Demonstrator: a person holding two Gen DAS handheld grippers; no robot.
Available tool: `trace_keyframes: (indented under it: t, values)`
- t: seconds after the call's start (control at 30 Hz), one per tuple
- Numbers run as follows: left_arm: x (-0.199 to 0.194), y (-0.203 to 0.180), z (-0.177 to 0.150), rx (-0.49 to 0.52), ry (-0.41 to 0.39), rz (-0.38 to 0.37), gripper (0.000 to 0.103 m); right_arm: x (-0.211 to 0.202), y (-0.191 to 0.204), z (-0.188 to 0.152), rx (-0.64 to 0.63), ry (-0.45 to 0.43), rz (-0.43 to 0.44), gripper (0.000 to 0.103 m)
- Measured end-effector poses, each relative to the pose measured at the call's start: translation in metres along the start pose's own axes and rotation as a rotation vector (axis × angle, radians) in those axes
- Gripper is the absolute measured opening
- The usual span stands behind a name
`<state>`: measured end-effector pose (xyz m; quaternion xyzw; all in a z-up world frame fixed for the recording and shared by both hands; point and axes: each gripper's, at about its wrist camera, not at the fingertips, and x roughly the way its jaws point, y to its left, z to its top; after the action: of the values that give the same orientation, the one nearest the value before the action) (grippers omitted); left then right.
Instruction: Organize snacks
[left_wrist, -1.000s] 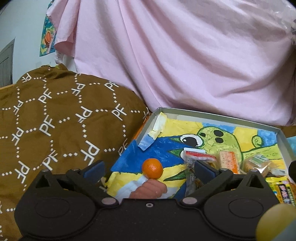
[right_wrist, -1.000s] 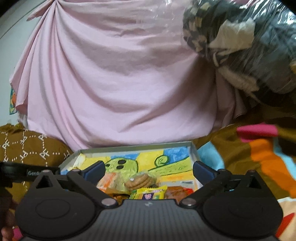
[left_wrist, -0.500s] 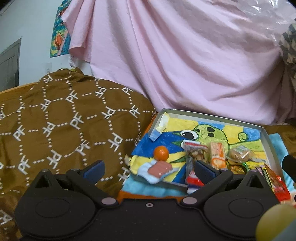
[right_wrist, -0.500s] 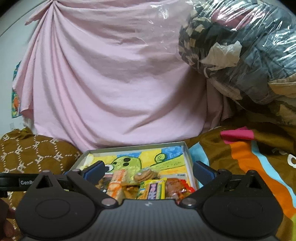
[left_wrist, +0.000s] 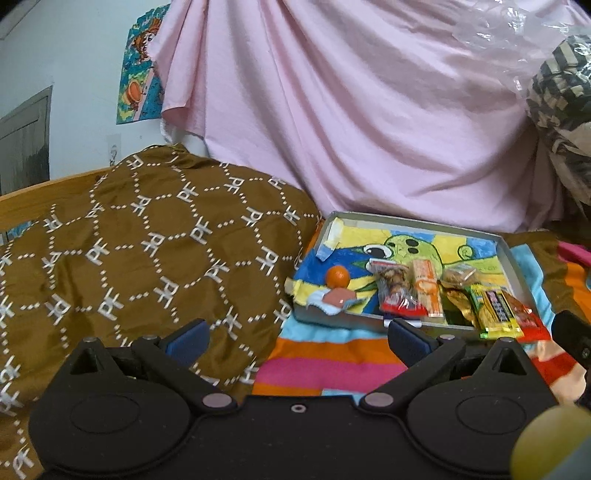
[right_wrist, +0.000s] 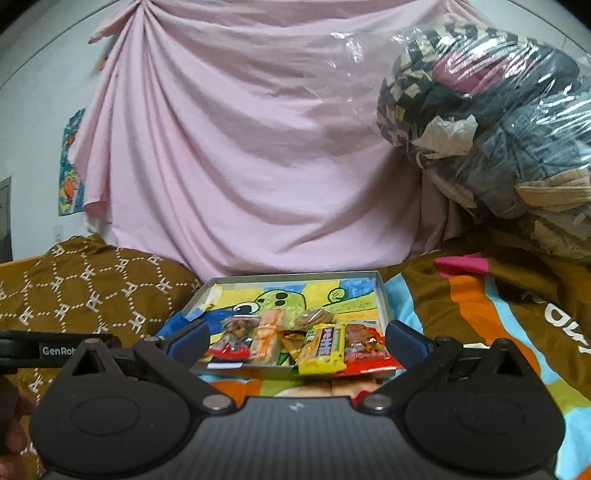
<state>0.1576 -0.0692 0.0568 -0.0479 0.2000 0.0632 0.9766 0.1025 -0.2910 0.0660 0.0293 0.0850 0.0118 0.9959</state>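
Observation:
A shallow grey tray (left_wrist: 514, 258) with a cartoon drawing inside lies on the bed; it also shows in the right wrist view (right_wrist: 380, 295). It holds a small orange (left_wrist: 337, 276), a pink sausage snack (left_wrist: 338, 296), a nut packet (left_wrist: 395, 290), an orange wafer pack (left_wrist: 426, 288), a yellow bar (right_wrist: 323, 347) and a red packet (right_wrist: 364, 349). My left gripper (left_wrist: 297, 338) is open and empty, short of the tray's front left. My right gripper (right_wrist: 295, 336) is open and empty, just in front of the tray.
A brown patterned quilt (left_wrist: 129, 266) is heaped left of the tray. A striped blanket (left_wrist: 332, 354) lies under it. A pink sheet (right_wrist: 258, 147) hangs behind. A plastic bag of clothes (right_wrist: 498, 140) sits at the right.
Both grippers have pulled back from the tray, which now looks smaller and farther. The snacks have stayed in place.

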Motion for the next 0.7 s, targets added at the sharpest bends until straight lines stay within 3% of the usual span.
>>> trace_keyframes:
  t: [0.27, 0.7]
  values:
    - [-0.034, 0.022, -0.019, 0.003, 0.007, -0.023, 0.102, -0.036, 0.020, -0.012, -0.048, 0.032, 0.022, 0.103]
    - [-0.057, 0.047, -0.052, 0.055, -0.027, -0.018, 0.102, -0.055, 0.047, -0.037, -0.088, 0.196, 0.030, 0.103]
